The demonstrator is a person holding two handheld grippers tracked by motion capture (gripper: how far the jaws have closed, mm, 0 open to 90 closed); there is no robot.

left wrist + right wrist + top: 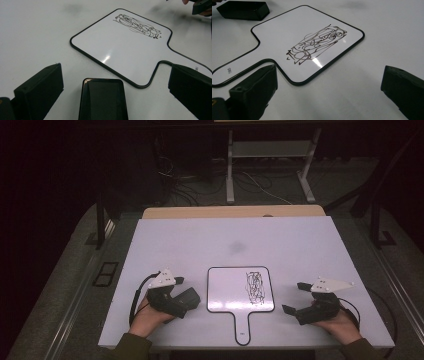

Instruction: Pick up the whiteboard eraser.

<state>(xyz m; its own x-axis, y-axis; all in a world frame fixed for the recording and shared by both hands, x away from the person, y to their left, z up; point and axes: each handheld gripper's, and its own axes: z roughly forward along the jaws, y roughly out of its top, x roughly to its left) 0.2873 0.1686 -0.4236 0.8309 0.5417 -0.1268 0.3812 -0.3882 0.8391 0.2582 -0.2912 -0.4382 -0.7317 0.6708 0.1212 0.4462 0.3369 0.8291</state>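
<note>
Nearest the lens, two hands on the near edge of the counter [300, 250]: left hand [147, 317] at 7 o'clock, right hand [342, 325] at 5 o'clock, each with tongs pointed inward. Left tongs [181, 296] released and spread wide, straddling a black eraser [103, 100] without pressing on it; clear gaps on both sides in the left gripper view. Right tongs [291, 297] likewise released, nothing between them but bare counter. Between the two, at 6 o'clock, a small whiteboard [227, 290] lying flat, handle [242, 327] toward 6 o'clock and reaching close to the counter's near edge. Eraser just beside the whiteboard at its 9 o'clock, apart from the rim. Looks like a light, rigid block with a softer wiping face underneath, probably; best taken across the two long sides, low and square, so as not to tip while rubbing. Whiteboard likely thin, stiff, light and slick, so prone to sliding on the smooth counter under a wipe; best pinned at the handle or at a bare corner. White glossy panel with rounded corners, thin black rim, a glare spot near the middle. Black tangled scribble [255, 286] on the 3 o'clock half, untouched so far.
</note>
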